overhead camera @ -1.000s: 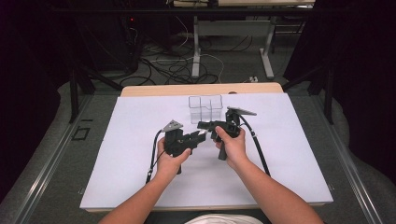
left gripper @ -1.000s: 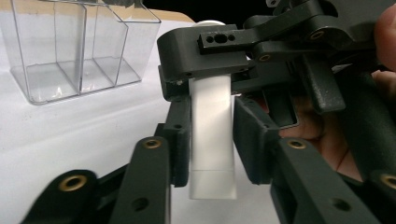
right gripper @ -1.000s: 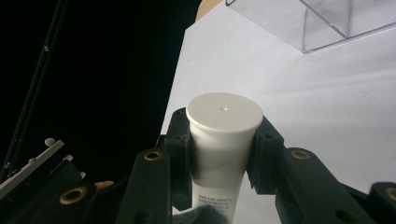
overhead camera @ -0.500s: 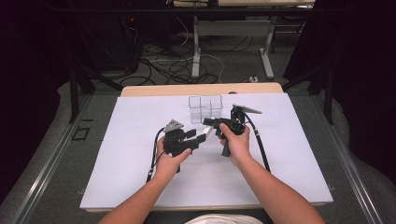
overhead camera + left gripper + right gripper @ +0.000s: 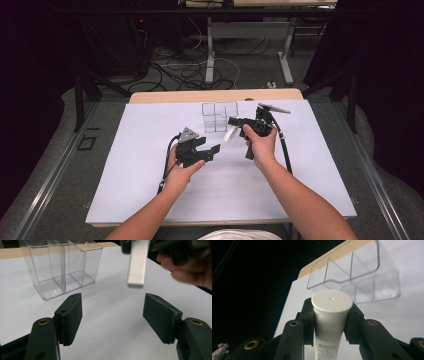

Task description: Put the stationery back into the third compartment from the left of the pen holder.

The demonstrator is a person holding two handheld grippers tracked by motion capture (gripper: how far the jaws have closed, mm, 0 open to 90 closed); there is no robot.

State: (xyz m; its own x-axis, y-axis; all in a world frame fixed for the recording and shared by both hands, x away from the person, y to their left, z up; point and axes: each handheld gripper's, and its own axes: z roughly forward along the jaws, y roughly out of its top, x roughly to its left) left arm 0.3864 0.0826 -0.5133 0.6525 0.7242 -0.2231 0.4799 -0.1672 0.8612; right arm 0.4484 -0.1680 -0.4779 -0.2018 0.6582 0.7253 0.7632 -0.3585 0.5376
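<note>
there were two grippers, left gripper (image 5: 212,150) and right gripper (image 5: 234,121), one white tube (image 5: 331,315), one clear organizer (image 5: 219,117) with three compartments, one table (image 5: 150,190).

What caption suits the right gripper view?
Right gripper jaws clamp a white tube before a clear divided organizer.

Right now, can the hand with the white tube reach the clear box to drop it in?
Probably yes. The right hand-held gripper holds the white tube just beside the clear box, whose top is open. Nothing lies between them, and the left hand-held gripper sits apart.
</note>
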